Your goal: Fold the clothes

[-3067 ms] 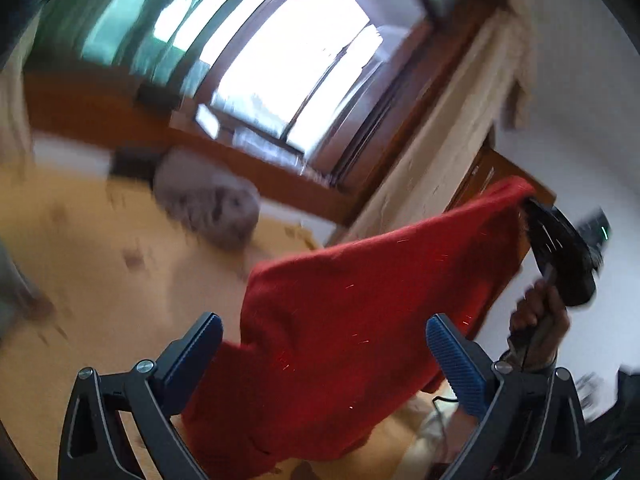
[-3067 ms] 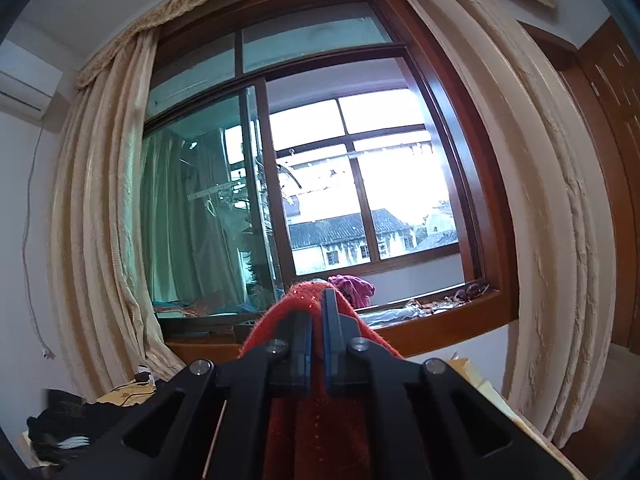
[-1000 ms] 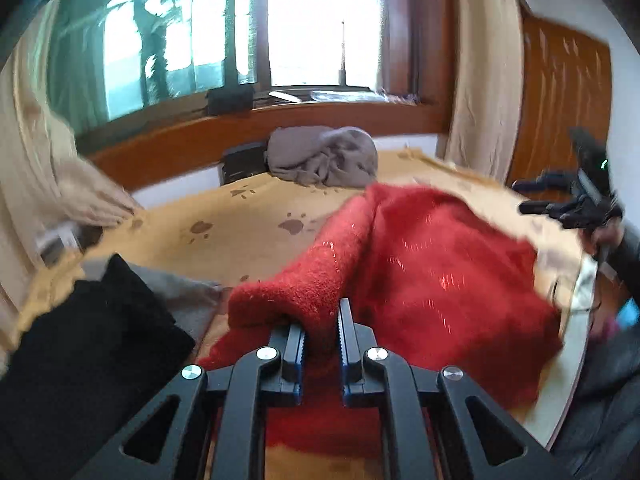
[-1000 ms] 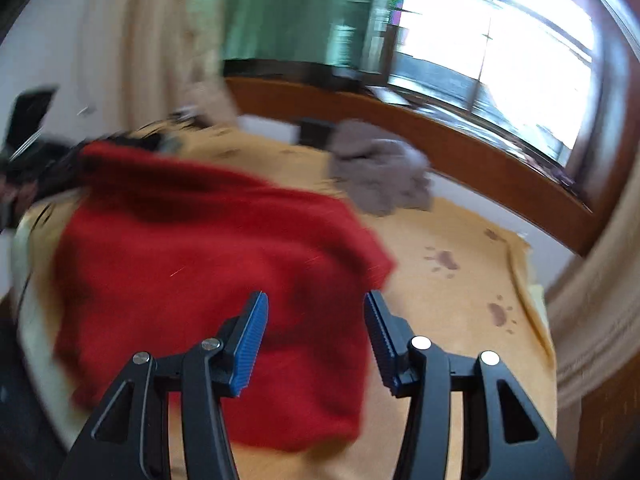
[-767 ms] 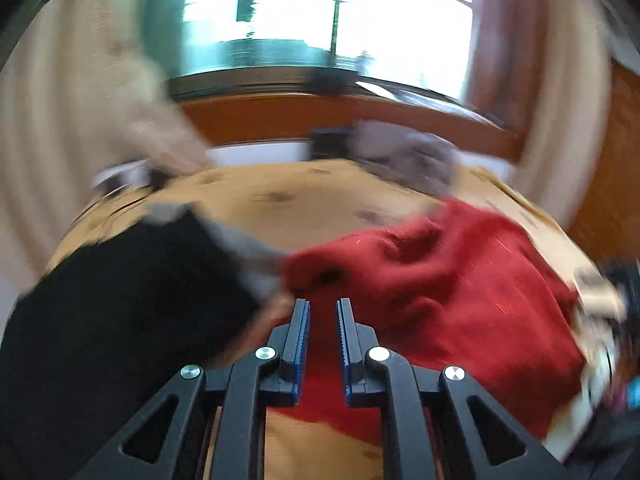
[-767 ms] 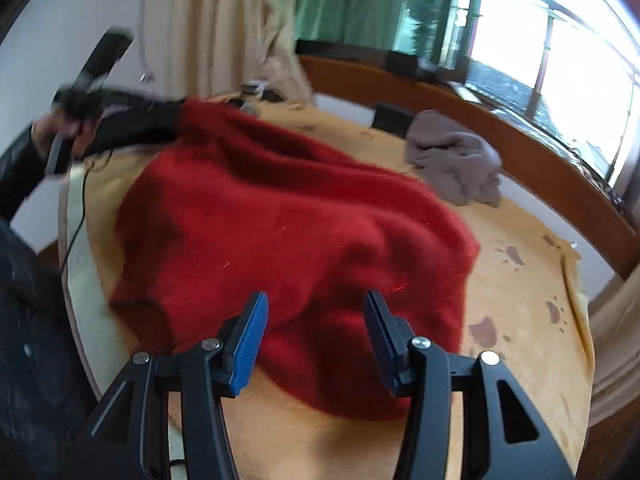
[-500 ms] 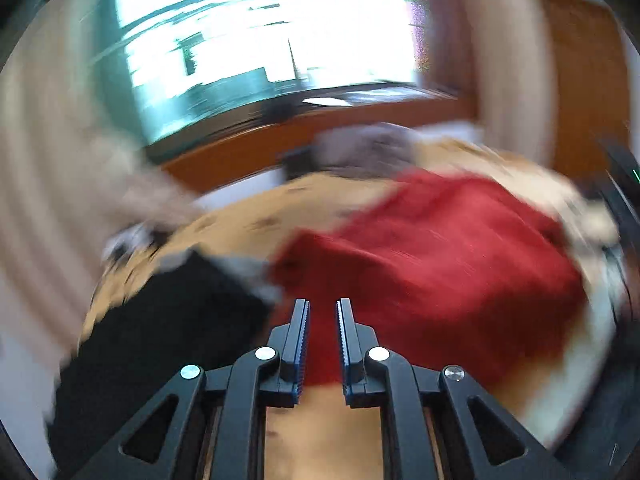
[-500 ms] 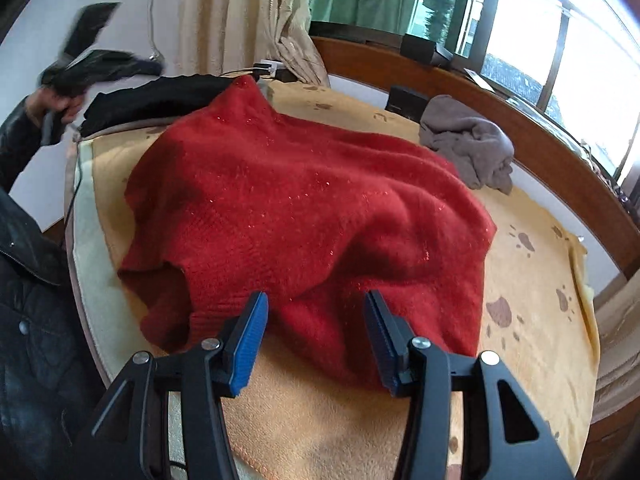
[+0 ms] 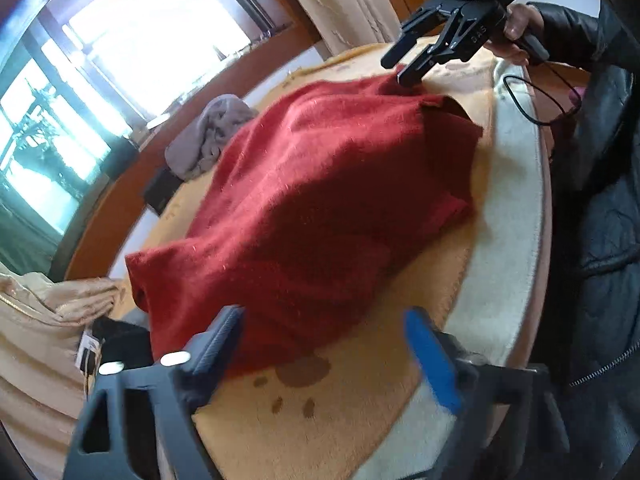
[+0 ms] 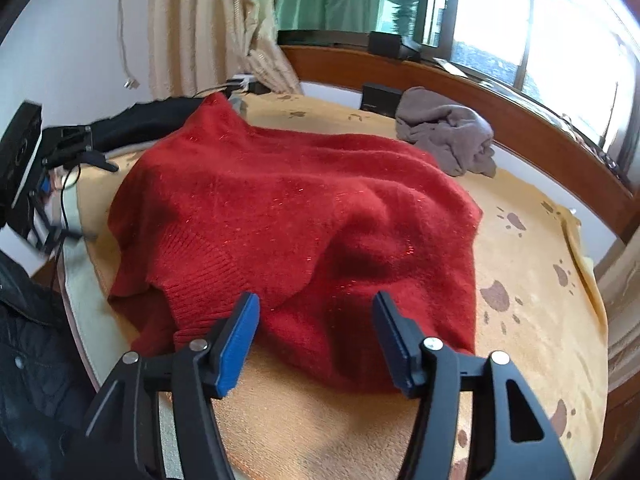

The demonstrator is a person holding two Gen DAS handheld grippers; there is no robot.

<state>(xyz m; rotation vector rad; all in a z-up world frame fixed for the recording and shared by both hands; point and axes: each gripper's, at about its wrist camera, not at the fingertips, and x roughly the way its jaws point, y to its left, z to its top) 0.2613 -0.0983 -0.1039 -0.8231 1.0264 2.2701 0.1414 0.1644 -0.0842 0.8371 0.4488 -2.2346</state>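
Left wrist view: a round worktop carries a tan blanket printed with brown paw marks, laid over a pale cream cover that shows along the rim at 3 o'clock. Behind it, from 9 to 12 o'clock, runs a wooden window sill under bright window panes, with beige curtains at 12 o'clock and at 8 o'clock. The red sweater lies spread on the blanket, its long axis running from 7 o'clock to 1 o'clock. A crumpled grey garment sits beyond it at 10 o'clock, near a small black box. The left tongs are opening, wide apart, nothing pressed between them; the sweater's near edge lies just beyond the tips. At 1 o'clock the right tongs hang with parted tips just over the sweater's far corner, held by a hand in a black jacket sleeve. Pale letters on their body are too small to read.

Right wrist view: the same worktop, blanket and sill, with a white wall and a hanging cord at 10 o'clock. The red sweater fills the middle, long axis from 10 o'clock to 5 o'clock, with a ribbed hem nearest at 7 o'clock. The right tongs are opening, the blue pads clear of the knit just below them. The grey garment lies at 1 o'clock, and a black garment at 10 o'clock.
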